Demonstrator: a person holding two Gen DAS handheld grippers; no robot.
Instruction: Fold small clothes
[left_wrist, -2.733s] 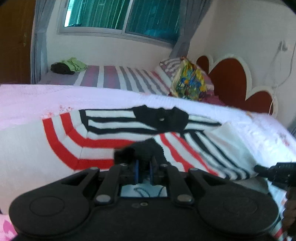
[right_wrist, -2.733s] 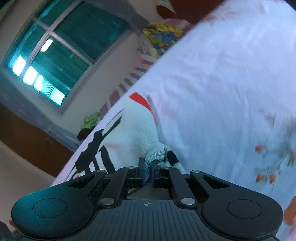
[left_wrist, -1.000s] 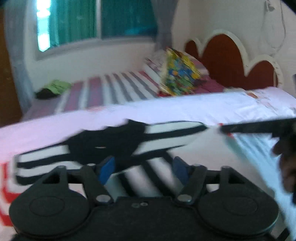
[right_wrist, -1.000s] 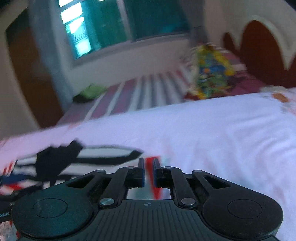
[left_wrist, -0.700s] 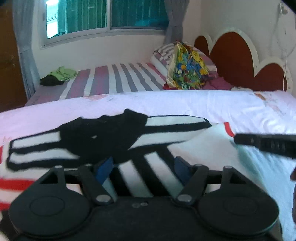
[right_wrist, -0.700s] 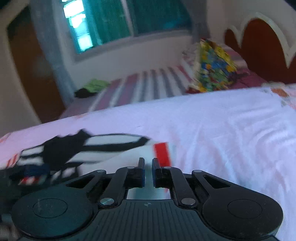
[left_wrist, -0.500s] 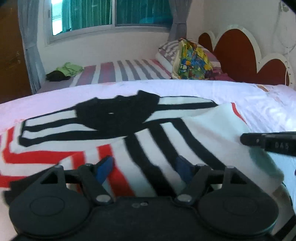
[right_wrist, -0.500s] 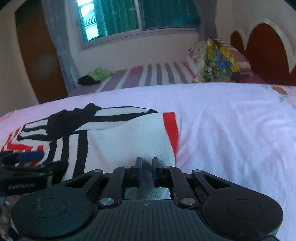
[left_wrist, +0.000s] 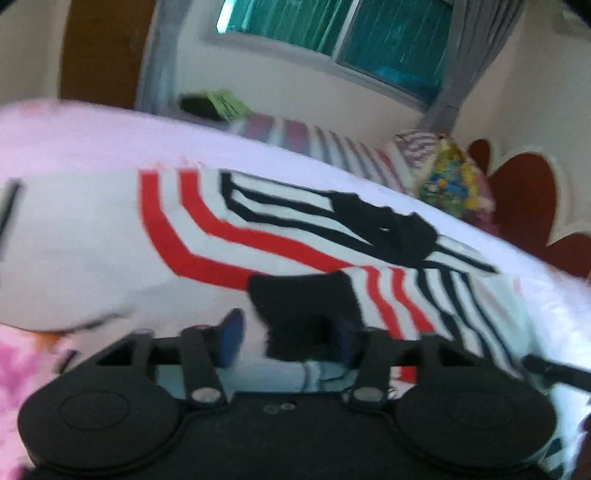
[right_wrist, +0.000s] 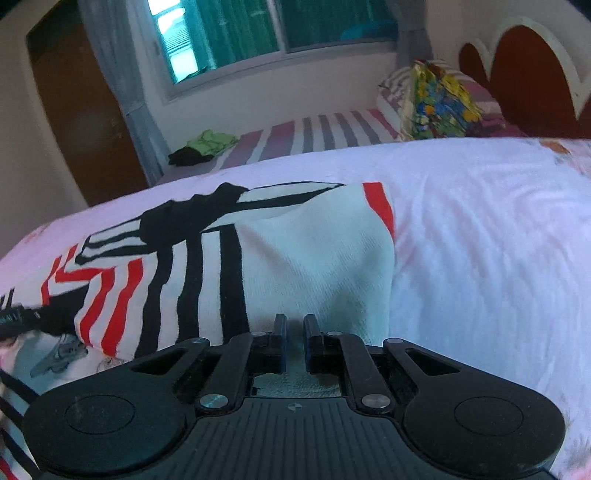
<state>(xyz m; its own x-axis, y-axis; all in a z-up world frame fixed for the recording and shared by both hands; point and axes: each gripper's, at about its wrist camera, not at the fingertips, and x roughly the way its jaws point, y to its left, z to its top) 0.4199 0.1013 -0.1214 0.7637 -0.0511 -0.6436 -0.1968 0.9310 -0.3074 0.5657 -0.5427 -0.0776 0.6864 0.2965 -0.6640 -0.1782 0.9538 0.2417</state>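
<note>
Lying on one bed (right_wrist: 480, 240), one striped sweater (right_wrist: 314, 258), two hand-held grippers

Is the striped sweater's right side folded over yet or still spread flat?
Folded over. The striped sweater has its right part doubled onto the body, leaving a straight edge against the bedsheet.

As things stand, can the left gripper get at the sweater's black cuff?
Probably yes. The left gripper is open, and the black cuff of the striped sweater lies right between its fingers with nothing over it. The view is blurred, so actual contact is unclear.
</note>
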